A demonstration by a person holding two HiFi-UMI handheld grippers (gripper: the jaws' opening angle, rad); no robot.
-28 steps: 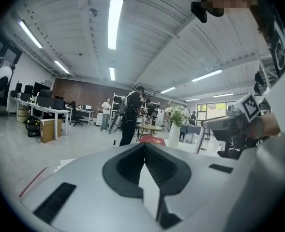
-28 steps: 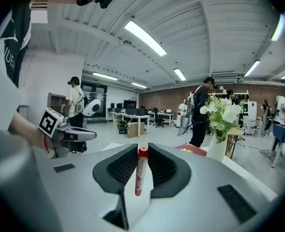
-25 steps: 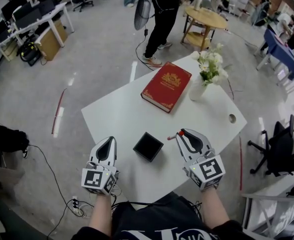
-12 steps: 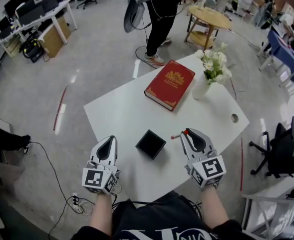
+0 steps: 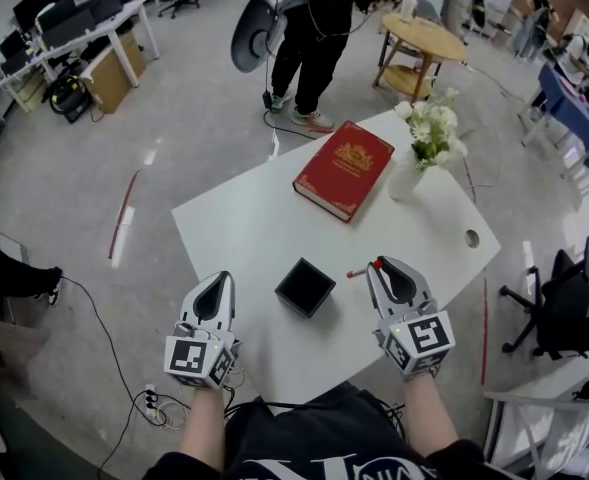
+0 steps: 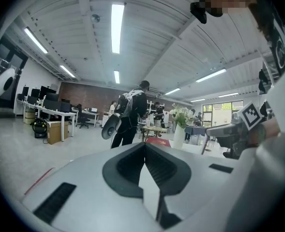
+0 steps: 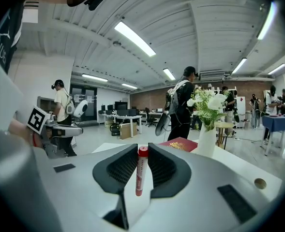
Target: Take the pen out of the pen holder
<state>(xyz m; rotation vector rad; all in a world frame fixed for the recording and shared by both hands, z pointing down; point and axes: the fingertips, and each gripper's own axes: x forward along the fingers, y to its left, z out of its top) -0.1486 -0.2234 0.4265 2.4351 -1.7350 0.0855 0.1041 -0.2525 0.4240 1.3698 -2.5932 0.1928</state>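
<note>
The black square pen holder (image 5: 305, 287) stands open-topped on the white table (image 5: 244, 228), between my two grippers. My right gripper (image 5: 379, 264) is to its right, shut on a red pen (image 5: 358, 272) whose end sticks out to the left of the jaws. In the right gripper view the pen (image 7: 141, 170) stands upright between the pads, red cap at the top, in that gripper (image 7: 142, 148). Left of the holder, my left gripper (image 5: 214, 282) hovers at the table's edge, shut with nothing in it (image 6: 144, 145).
A red book (image 5: 342, 170) lies at the far side of the table, beside a white vase of flowers (image 5: 419, 148). A cable hole (image 5: 472, 237) is near the right edge. A person (image 5: 314, 38) stands beyond the table, near a round wooden table (image 5: 422, 38).
Both grippers have stayed almost still, the pen still in the right one. The person beyond the table has shifted a little to the left.
</note>
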